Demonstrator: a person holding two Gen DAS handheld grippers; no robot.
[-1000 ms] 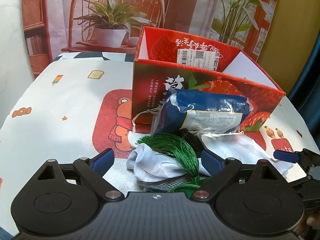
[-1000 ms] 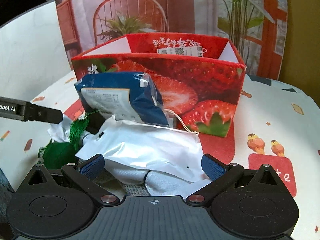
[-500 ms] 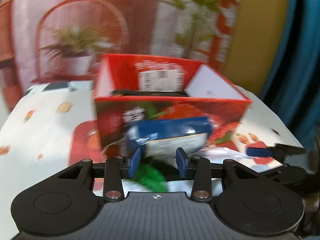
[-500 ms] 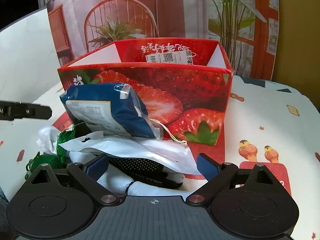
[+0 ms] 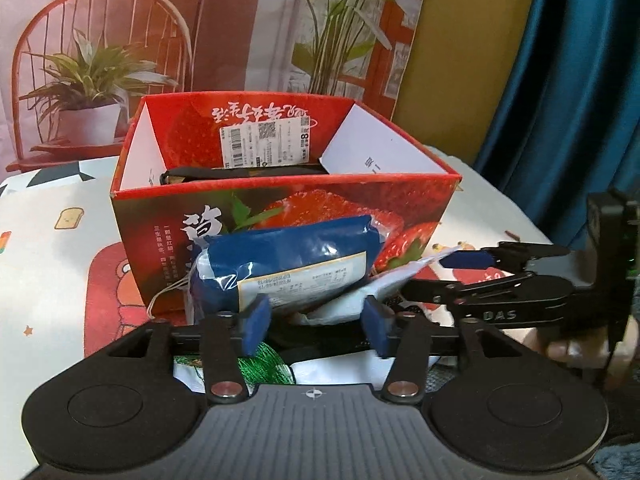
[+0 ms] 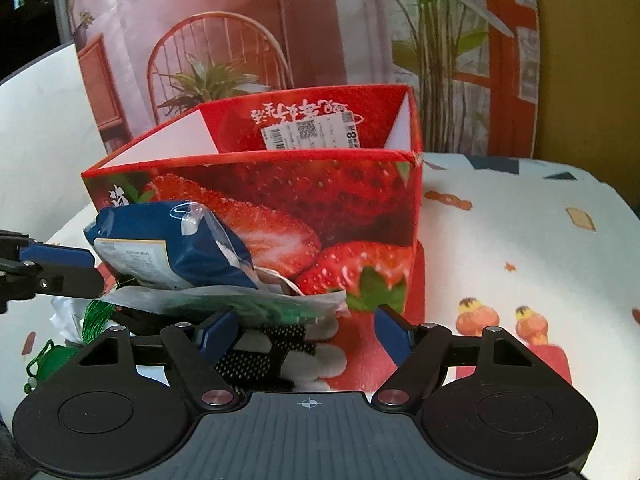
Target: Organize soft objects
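Blue-padded left gripper point(image 5: 316, 326) opening, unclamped — right gripper point(image 6: 306, 330) closing around white packet point(image 6: 224, 300), not gripping.

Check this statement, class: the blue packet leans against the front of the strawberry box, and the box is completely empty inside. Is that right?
Not quite. The blue packet does lean against the front of the strawberry box, but the box is not empty: the left wrist view shows a dark item lying inside it.
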